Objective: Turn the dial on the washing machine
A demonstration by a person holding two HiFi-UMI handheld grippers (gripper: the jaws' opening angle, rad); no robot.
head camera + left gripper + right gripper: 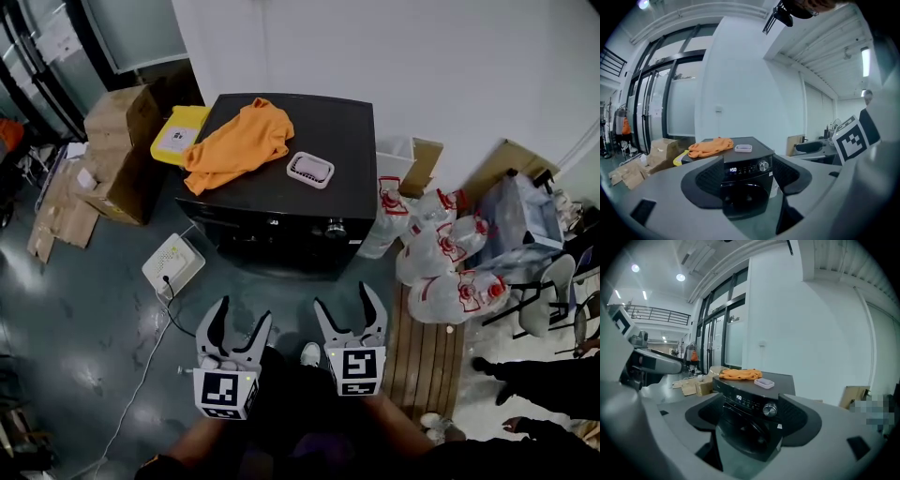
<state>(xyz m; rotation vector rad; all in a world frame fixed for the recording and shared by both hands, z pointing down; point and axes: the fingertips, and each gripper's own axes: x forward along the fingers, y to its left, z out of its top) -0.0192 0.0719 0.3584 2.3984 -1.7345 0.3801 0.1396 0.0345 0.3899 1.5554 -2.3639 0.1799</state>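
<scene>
**Both jaws spread wide, clear of the washing machine**

The left gripper and the right gripper each have their jaws wide apart with nothing between them. Ahead, well apart from both, the black washing machine stands on the floor. Its silver dial is at the right of the front panel. An orange cloth and a small white tray lie on its top.

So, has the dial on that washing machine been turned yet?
Nothing looks done: the dial on the washing machine is untouched. In hand: the left hand-held gripper and right hand-held gripper hover open and empty, short of the machine, facing its front. To do: reach the dial, close on it and turn it.
</scene>
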